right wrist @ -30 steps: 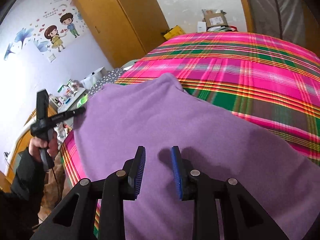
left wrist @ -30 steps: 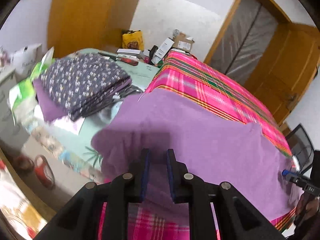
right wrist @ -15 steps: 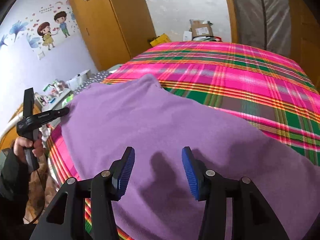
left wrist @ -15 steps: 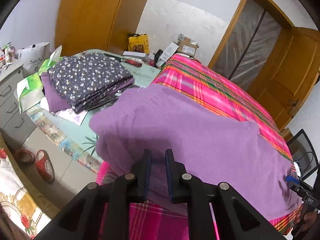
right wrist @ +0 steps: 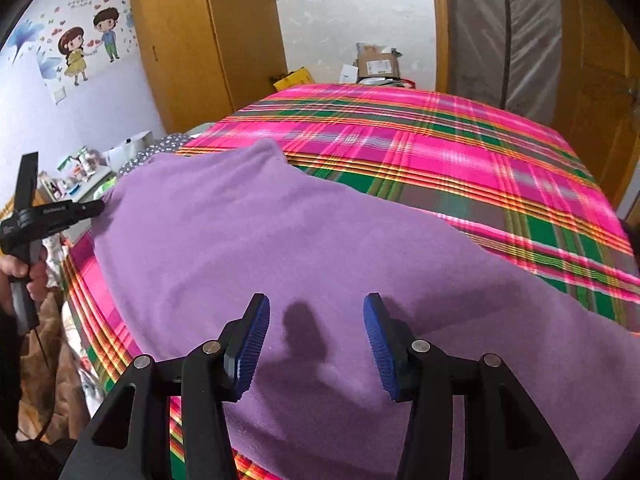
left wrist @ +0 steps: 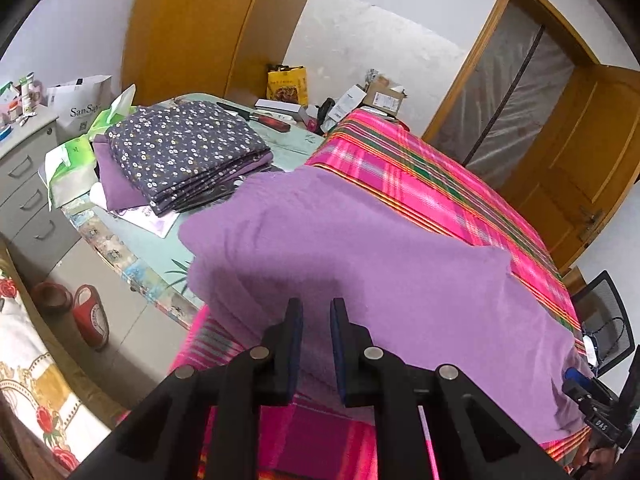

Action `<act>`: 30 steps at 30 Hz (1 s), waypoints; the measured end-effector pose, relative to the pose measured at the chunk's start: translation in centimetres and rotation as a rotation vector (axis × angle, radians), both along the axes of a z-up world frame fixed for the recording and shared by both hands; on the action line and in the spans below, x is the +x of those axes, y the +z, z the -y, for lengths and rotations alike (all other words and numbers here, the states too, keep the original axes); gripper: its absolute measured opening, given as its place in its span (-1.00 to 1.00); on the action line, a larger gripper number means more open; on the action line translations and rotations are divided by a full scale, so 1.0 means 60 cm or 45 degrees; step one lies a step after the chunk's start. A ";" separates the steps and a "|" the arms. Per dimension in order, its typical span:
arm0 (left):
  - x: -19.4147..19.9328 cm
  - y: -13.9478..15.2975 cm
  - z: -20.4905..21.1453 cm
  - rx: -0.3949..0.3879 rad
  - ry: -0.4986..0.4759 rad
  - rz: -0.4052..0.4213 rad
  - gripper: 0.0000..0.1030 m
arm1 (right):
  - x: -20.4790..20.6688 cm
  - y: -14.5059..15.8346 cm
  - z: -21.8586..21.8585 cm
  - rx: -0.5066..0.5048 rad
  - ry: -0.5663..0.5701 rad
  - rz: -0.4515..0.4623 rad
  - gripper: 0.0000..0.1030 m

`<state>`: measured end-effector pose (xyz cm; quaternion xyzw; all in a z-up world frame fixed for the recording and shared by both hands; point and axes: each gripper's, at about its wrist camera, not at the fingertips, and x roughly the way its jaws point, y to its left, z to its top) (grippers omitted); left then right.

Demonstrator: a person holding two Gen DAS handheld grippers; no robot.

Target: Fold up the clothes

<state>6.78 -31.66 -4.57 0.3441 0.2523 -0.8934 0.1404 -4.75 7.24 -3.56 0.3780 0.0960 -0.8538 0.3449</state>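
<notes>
A plain purple cloth, soft and lightly rumpled, lies spread across a bed's pink plaid cover. The left gripper pinches the cloth's near edge between narrow fingers; the right gripper hangs over the cloth, fingers wide apart with nothing between them. A folded floral pile rests beside the bed, near wooden wardrobes and a door.

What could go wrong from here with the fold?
The left gripper has purple fleece garment between narrow jaws; that edge overhangs the pink plaid bedspread and may slide floorward if released. The right gripper is open, holding nothing, so a one-sided pull could skew the fold.
</notes>
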 end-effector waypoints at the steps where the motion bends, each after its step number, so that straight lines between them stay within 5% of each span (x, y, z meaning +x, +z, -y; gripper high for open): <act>1: 0.000 0.001 -0.006 0.002 -0.008 -0.003 -0.73 | 0.001 0.000 0.000 0.006 -0.002 -0.007 -0.01; 18: 0.007 -0.002 -0.086 -0.025 -0.132 0.009 -0.73 | 0.005 -0.015 -0.122 -0.119 -0.108 -0.006 -0.03; 30: -0.055 0.011 -0.221 0.002 -0.486 -0.041 -0.73 | 0.008 0.015 -0.137 -0.094 -0.161 -0.055 -0.06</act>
